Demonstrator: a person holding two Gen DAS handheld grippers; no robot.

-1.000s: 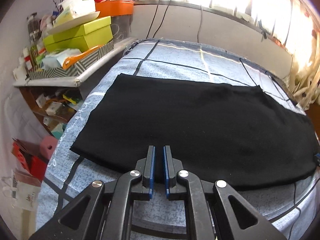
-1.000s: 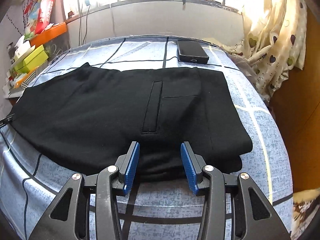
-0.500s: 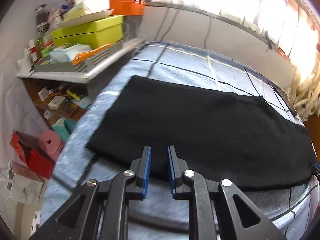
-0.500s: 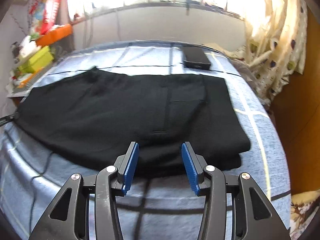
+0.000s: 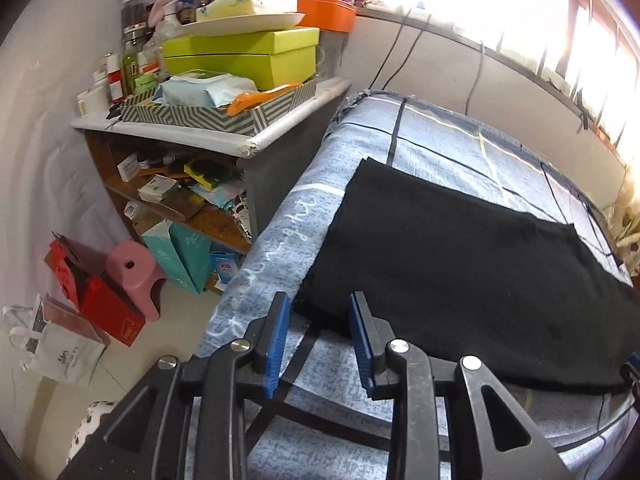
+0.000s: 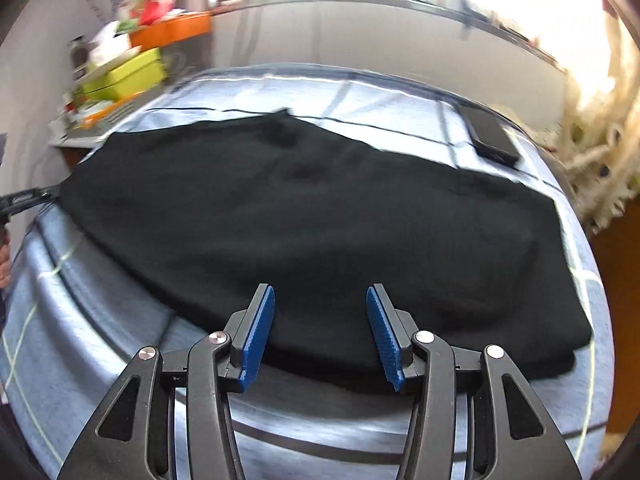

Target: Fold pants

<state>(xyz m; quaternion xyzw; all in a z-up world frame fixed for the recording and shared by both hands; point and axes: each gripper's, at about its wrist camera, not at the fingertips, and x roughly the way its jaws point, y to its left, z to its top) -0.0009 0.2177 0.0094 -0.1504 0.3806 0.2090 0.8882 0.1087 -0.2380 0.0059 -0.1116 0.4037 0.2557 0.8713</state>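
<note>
Left wrist view: we see our left gripper [image 5: 316, 336] with its fingers [image 5: 274, 332] apart, lined up on the near corner at the cuff end of the pants [image 5: 460, 276]; nothing is between them yet.
Right wrist view: our right gripper [image 6: 320, 330] also has its fingers [image 6: 382, 332] spread wide, hovering at the near edge of the pants [image 6: 312, 216] toward the wider end; this picture is blurred, so we cannot tell if they touch the cloth.
Pants: black, laid flat and lengthwise across the bed [image 5: 432, 136], apparently already doubled leg on leg, which is why they read as one long dark strip.
Why we stand so: each gripper takes one end of the same near edge, so, we judge, the cloth can be lifted evenly and laid over itself.
Step in hand: by our reckoning, the approach before a pinch; no grasp is made.
Phone [image 6: 490, 136]: a dark slab on the bed just beyond the far edge, near the curtain [image 6: 596, 152]; a fold carried that way could cover it.
Shelf [image 5: 224, 132]: crowded with boxes, close beside the cuff end, so we have little room there.
Handling: the fabric looks thick and limp; we expect it to sag between the two grips.
</note>
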